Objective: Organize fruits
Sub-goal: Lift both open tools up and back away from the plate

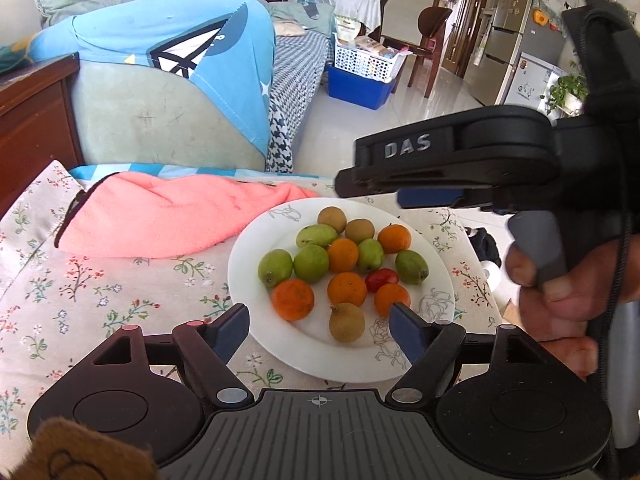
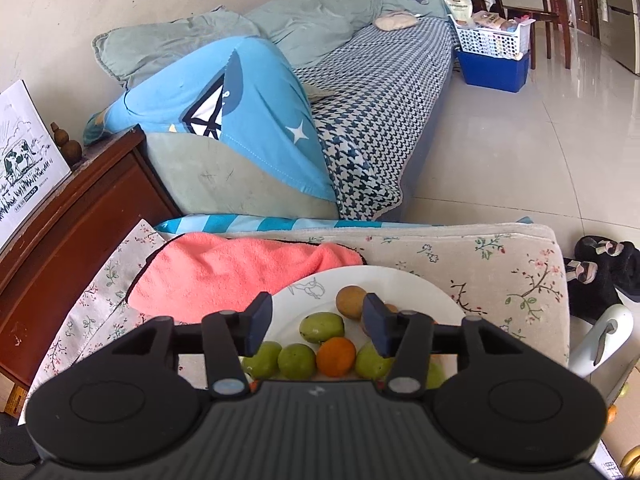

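Observation:
A white plate [image 1: 438, 280] on the floral-cloth table holds several green fruits [image 1: 275, 266], several oranges [image 1: 293, 299], three brown fruits [image 1: 346, 322] and one small red fruit [image 1: 382, 279]. My left gripper [image 1: 318, 320] hovers over the plate's near side, open, with nothing pressed between its pads. My right gripper [image 1: 348, 178] comes in from the right above the plate's far edge, held by a hand [image 1: 552, 292]. In the right wrist view the right gripper [image 2: 316, 316] stands open above the plate [image 2: 404, 286], over a green fruit [image 2: 322, 328], an orange [image 2: 336, 356] and a brown fruit [image 2: 350, 300].
A pink towel [image 1: 160, 216] lies on the table left of the plate and touches its far rim. Behind stand a sofa [image 2: 380, 92] with a blue garment [image 1: 180, 44], and a wooden cabinet [image 2: 92, 216] at left. Black slippers [image 2: 604, 268] lie on the floor at right.

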{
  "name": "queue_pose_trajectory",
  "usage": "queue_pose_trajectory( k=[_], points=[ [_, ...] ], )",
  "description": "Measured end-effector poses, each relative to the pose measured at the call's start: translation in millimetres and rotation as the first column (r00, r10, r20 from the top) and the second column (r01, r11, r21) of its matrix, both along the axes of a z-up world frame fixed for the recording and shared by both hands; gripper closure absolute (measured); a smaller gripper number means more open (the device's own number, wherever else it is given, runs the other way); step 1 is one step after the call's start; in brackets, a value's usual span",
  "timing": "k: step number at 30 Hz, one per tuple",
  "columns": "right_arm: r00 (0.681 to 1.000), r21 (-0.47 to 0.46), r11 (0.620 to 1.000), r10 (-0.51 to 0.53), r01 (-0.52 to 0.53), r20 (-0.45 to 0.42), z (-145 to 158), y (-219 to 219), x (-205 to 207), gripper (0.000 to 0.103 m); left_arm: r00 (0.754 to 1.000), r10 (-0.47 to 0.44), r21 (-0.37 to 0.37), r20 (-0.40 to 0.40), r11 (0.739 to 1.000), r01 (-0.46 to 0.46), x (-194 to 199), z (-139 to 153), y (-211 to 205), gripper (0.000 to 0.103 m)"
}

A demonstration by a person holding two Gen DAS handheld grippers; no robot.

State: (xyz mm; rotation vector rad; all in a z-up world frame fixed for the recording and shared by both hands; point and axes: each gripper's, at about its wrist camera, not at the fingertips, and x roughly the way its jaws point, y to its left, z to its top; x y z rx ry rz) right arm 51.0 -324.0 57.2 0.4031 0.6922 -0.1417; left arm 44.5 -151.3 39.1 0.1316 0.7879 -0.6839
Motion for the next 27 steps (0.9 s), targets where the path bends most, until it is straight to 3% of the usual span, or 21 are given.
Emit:
queue_pose_trajectory(
  k=[8,23,27],
  points=[
    [0.997,0.01,0.997,-0.073,0.074,-0.018,11,-2,-30,0.048,0.998,0.055,0.016,-0.022,0.998,-0.055,-9,1,10,0.02],
    [0.985,-0.028,0.986,-0.167,0.165,-0.051,21,4,-86,0.037,0.982,0.188,0.027,-0.029,0.982,-0.187,-12,18,37,0.01],
    [0.984,-0.058,0.986,-0.161,0.157,-0.077,17,12,-92,0.027,0.976,0.216,0.043,-0.026,0.976,-0.215,-10,23,39,0.008]
  ],
)
